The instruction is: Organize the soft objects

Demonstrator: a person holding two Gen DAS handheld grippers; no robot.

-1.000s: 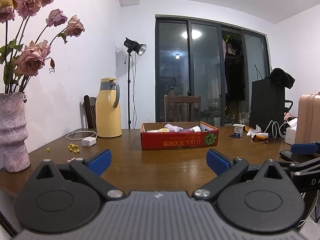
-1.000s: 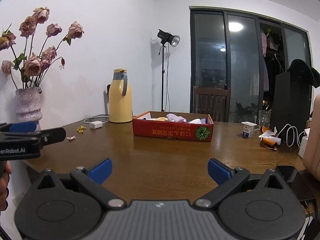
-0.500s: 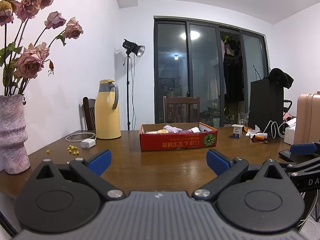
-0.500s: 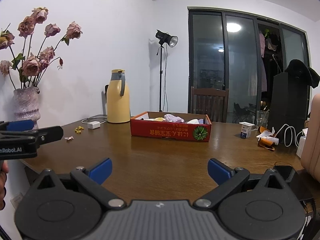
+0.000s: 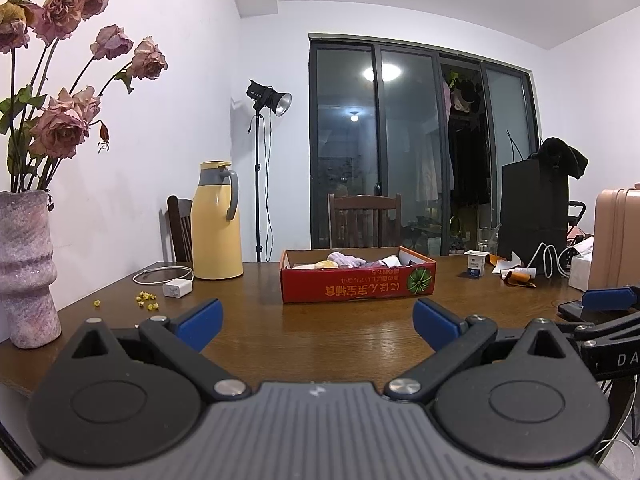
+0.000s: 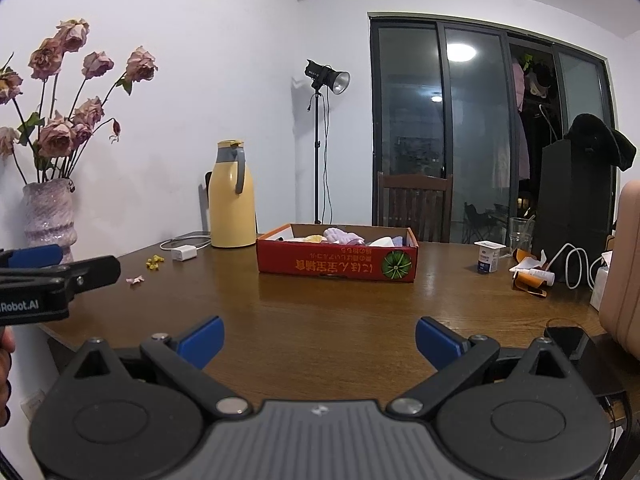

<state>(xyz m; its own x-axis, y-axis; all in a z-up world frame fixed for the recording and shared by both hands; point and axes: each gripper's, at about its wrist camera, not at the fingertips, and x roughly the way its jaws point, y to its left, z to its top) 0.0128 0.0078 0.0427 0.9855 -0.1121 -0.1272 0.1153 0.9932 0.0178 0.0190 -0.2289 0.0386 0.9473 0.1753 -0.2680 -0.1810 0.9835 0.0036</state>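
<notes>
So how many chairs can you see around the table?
2. One chair stands at the table's far left corner, mostly hidden behind the yellow jug. The other chair is at the far side, behind the red box. Others may be out of view.

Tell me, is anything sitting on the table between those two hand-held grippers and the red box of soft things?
Nothing visible. Bare wooden table runs from the left hand-held gripper and the right hand-held gripper to the red box. The yellow jug and yogurt cup stand off to the sides.

Home dining room (table point(image 5: 340, 332), vase point(image 5: 26, 264)).
</notes>
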